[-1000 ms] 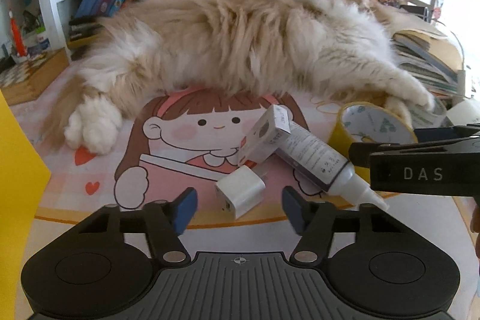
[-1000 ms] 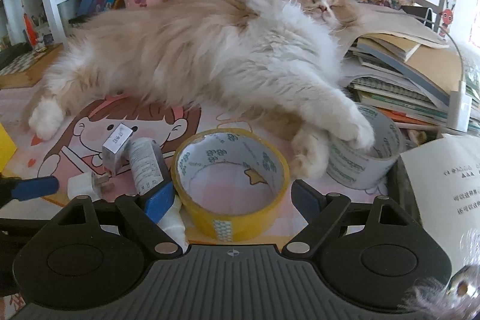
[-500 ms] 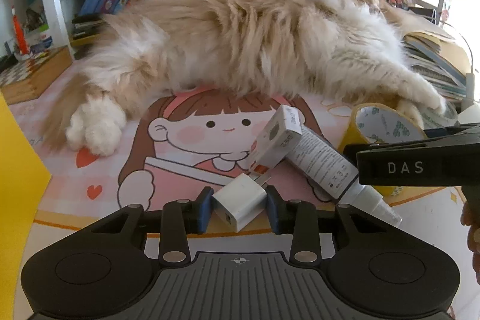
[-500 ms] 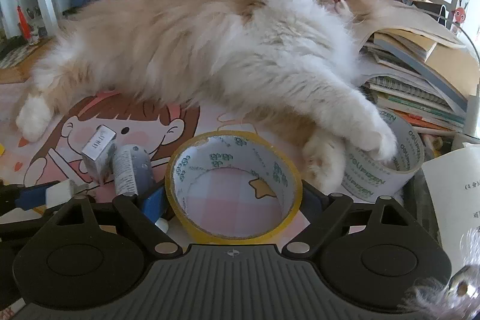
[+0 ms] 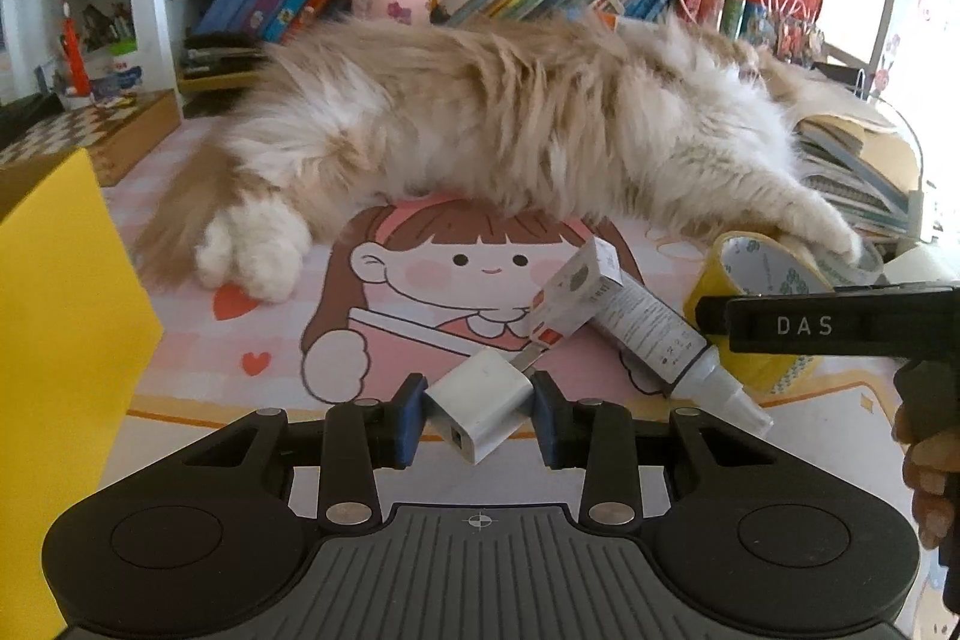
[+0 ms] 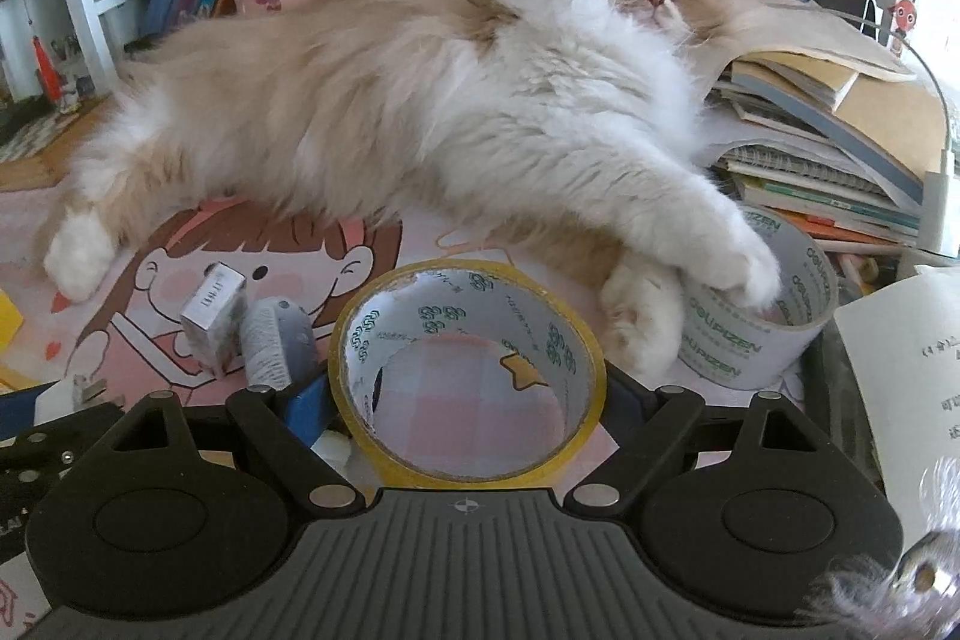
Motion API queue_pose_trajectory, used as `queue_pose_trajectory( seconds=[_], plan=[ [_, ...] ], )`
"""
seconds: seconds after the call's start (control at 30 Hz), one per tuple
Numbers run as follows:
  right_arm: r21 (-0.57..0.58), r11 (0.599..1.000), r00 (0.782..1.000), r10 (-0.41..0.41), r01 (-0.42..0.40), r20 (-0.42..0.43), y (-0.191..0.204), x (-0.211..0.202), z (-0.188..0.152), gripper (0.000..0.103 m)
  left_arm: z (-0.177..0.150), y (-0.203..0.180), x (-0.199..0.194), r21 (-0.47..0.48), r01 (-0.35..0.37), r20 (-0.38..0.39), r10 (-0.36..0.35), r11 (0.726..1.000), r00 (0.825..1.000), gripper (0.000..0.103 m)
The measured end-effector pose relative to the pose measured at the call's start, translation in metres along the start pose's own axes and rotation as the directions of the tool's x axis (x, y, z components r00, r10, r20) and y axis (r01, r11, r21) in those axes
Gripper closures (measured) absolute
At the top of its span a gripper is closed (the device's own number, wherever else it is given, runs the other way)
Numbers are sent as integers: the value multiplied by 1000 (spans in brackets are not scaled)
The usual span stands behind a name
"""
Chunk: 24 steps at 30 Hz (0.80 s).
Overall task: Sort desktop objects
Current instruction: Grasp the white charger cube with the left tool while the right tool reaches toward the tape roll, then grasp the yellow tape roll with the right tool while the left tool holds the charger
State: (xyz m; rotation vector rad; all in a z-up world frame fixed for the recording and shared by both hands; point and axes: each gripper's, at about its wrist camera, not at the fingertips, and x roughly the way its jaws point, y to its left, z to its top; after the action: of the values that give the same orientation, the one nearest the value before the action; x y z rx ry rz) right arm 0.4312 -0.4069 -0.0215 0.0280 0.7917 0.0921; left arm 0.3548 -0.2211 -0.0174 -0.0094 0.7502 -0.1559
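Left claw (image 5: 479,415) clamped on white charger (image 5: 480,409) just above the desk (image 5: 198,340), right claw (image 6: 465,391) pressing both sides of yellow tape roll (image 6: 468,370), cat (image 6: 420,100) sprawled behind

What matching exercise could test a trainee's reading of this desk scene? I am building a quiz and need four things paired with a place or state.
Things:
1. white cube-shaped charger plug
2. yellow-edged roll of packing tape
3. clear printed tape roll
4. white spray bottle with grey label

Places or states:
A. under the cat's front paw
B. lying with a small white box resting against it
C. clamped in the left gripper
D. between the right gripper's fingers

Pairs: 1-C, 2-D, 3-A, 4-B
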Motion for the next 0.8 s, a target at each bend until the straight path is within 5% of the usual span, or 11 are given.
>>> queue_pose_trajectory(
  seconds=[0.8],
  plan=[
    [-15,998,996,66,-65,66,32,-85,-33,18,-32,31,-95,-34,28,85,-25,999,996,68]
  ],
)
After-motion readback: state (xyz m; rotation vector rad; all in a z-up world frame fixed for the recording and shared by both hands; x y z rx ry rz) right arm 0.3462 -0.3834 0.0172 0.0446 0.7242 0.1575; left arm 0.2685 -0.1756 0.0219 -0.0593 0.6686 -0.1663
